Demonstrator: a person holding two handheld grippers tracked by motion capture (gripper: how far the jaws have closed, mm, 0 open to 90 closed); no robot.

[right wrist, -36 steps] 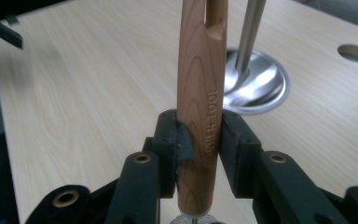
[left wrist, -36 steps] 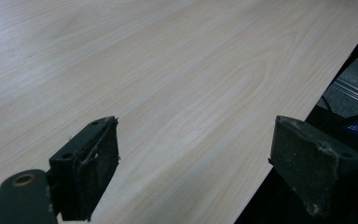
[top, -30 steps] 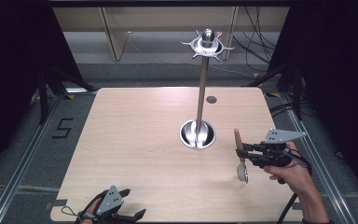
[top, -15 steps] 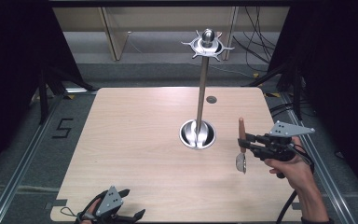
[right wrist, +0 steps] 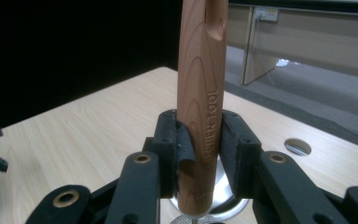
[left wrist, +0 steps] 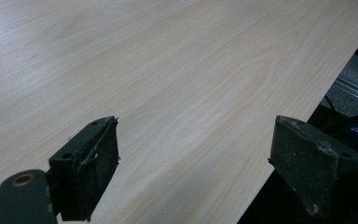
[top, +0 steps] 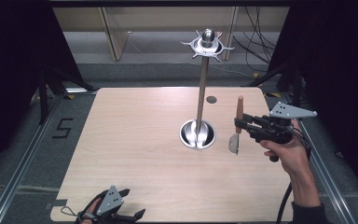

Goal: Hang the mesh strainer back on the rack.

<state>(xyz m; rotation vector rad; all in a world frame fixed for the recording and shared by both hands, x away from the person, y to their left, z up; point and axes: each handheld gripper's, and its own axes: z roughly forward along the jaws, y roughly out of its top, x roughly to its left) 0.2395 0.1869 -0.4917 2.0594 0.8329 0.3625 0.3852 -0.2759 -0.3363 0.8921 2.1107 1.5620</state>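
From above, a tall metal stand (top: 199,112) rises from a round base on the wooden table (top: 135,140). Just right of that base, the right gripper (top: 239,123) grips a wooden-handled utensil (top: 237,126) upright, handle up, its metal head hanging above the tabletop. The left gripper (top: 121,212) sits at the table's near edge, well left of the stand.

In the left gripper view, the jaws stand wide apart over bare wood, holding nothing.

In the right gripper view, both pads (right wrist: 182,149) press the handle (right wrist: 201,93), with the stand's base partly hidden behind it.
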